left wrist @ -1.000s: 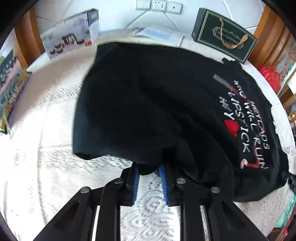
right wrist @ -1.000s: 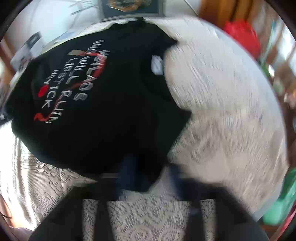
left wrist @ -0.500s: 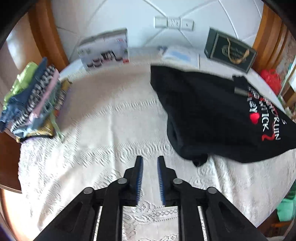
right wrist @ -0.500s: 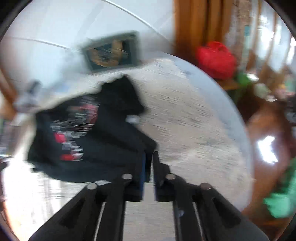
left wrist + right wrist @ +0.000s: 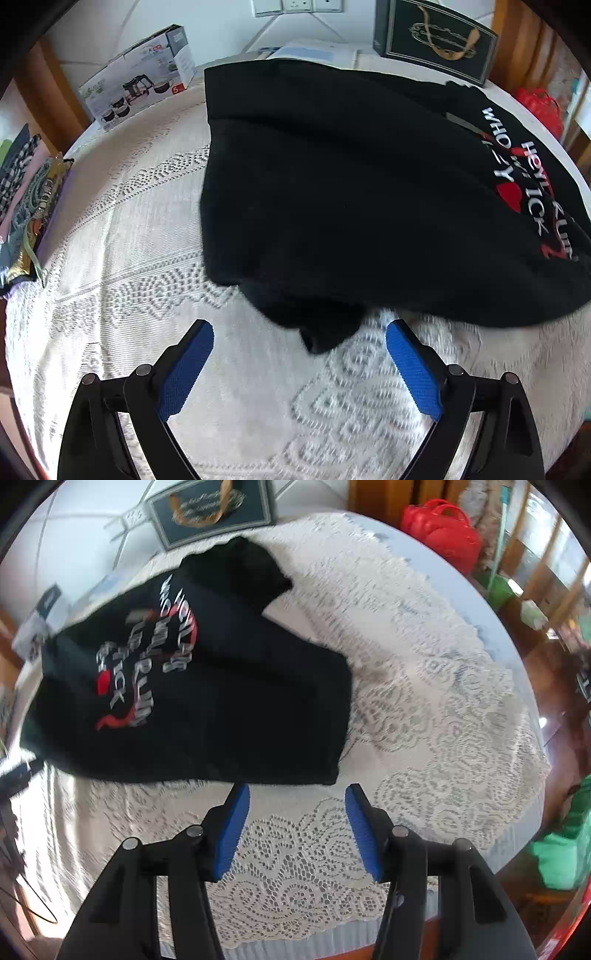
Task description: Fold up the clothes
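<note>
Black printed cotton T-shirt [image 5: 351, 192] part-folded on lace-covered desk [image 5: 122, 258]; left hand-held gripper [image 5: 299, 345] and right hand-held gripper [image 5: 295, 808] just below shirt's hem, jaws opening, nothing clamped; more folds left.

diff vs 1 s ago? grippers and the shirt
Both grippers let go of the black T-shirt. A second ago each was shut on its near hem; now the left gripper and right gripper are opening, nothing between the pads. The shirt now lies folded on the lace tablecloth. The boxes at the back are unchanged.
</note>
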`<act>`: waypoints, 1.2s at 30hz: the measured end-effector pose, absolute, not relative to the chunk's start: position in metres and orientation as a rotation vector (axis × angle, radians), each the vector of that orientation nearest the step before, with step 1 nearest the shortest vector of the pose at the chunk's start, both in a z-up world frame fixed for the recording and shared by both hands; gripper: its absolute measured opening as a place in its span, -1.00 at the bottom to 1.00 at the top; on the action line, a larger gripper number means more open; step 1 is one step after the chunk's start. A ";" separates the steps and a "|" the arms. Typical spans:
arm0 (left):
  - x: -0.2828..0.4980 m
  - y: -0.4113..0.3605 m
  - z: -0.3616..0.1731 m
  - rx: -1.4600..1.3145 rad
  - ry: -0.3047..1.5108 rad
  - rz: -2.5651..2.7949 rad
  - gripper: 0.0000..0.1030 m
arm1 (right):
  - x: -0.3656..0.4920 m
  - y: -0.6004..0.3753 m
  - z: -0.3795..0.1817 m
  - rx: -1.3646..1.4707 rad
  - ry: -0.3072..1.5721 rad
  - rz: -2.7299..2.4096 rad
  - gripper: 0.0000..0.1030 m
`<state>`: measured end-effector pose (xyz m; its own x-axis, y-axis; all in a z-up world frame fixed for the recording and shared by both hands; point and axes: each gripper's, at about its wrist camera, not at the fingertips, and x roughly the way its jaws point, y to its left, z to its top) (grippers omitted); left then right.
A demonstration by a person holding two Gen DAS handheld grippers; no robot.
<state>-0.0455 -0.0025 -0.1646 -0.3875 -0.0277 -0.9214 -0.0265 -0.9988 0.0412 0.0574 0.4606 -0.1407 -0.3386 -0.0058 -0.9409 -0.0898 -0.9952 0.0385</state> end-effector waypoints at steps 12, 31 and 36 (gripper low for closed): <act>-0.053 -0.011 -0.099 1.674 0.091 -2.762 -0.72 | 0.012 0.432 -0.157 -1.823 -0.127 2.657 -0.96; -0.154 -0.027 -0.076 1.675 -0.110 -2.727 0.85 | -0.139 0.493 -0.071 -1.410 0.007 2.729 0.25; -0.138 -0.026 -0.077 1.667 -0.147 -2.749 0.85 | -0.101 0.490 -0.066 -1.463 0.043 2.774 0.29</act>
<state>-0.1384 -0.0256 -0.0774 -0.4612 0.0180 -0.8871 -0.1128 -0.9929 0.0384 -0.1010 0.4904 -0.0656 -0.5647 -0.0081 -0.8252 -0.0176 -0.9996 0.0219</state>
